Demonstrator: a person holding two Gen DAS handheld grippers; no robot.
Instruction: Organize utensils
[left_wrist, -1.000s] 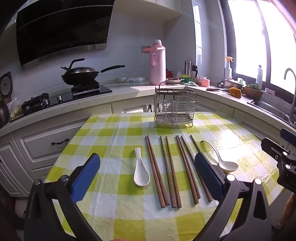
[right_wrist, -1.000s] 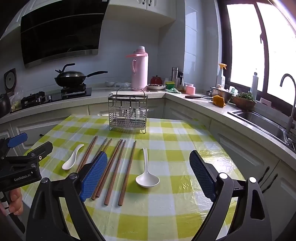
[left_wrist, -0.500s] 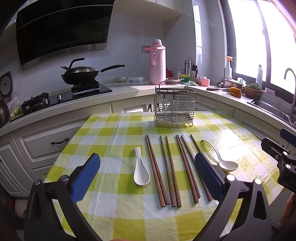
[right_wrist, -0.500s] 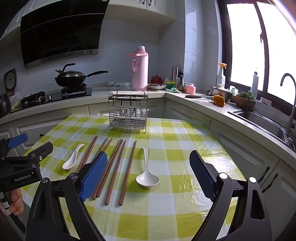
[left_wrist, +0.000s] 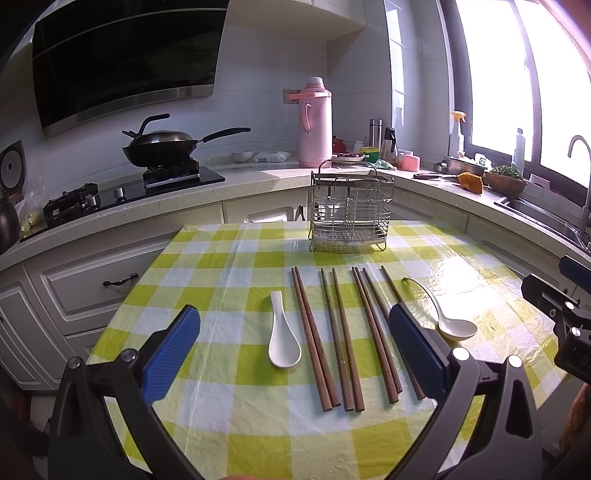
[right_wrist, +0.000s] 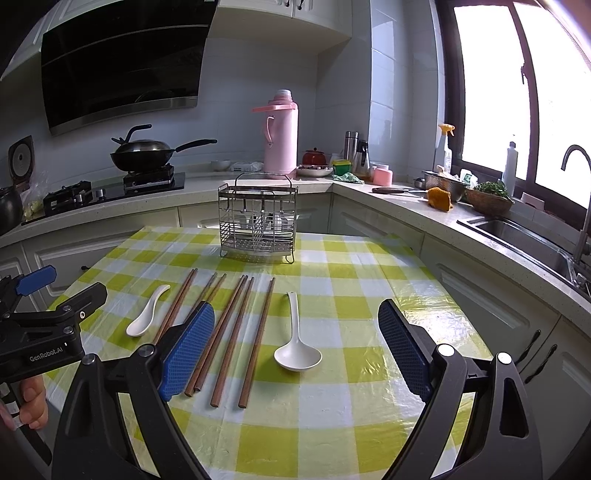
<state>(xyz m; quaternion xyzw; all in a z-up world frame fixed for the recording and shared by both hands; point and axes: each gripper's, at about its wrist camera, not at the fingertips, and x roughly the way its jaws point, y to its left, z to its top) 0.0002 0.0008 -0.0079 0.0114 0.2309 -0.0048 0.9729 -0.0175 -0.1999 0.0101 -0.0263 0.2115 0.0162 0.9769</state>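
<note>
Several brown chopsticks (left_wrist: 341, 336) lie side by side on the green checked tablecloth (left_wrist: 236, 266), also in the right wrist view (right_wrist: 229, 332). A short white spoon (left_wrist: 282, 341) lies left of them, also in the right wrist view (right_wrist: 147, 312). A long white ladle spoon (left_wrist: 445, 315) lies to their right, also in the right wrist view (right_wrist: 296, 347). A wire utensil rack (left_wrist: 349, 212) stands at the far table edge, also in the right wrist view (right_wrist: 258, 219). My left gripper (left_wrist: 295, 347) is open and empty above the near table. My right gripper (right_wrist: 295, 345) is open and empty above the ladle spoon.
A kitchen counter curves behind the table with a wok (left_wrist: 162, 146) on the stove, a pink thermos (left_wrist: 314, 122) and a sink (right_wrist: 524, 236) at right. Cabinets (left_wrist: 92, 280) stand left of the table. The left gripper shows at the right wrist view's left edge (right_wrist: 48, 325).
</note>
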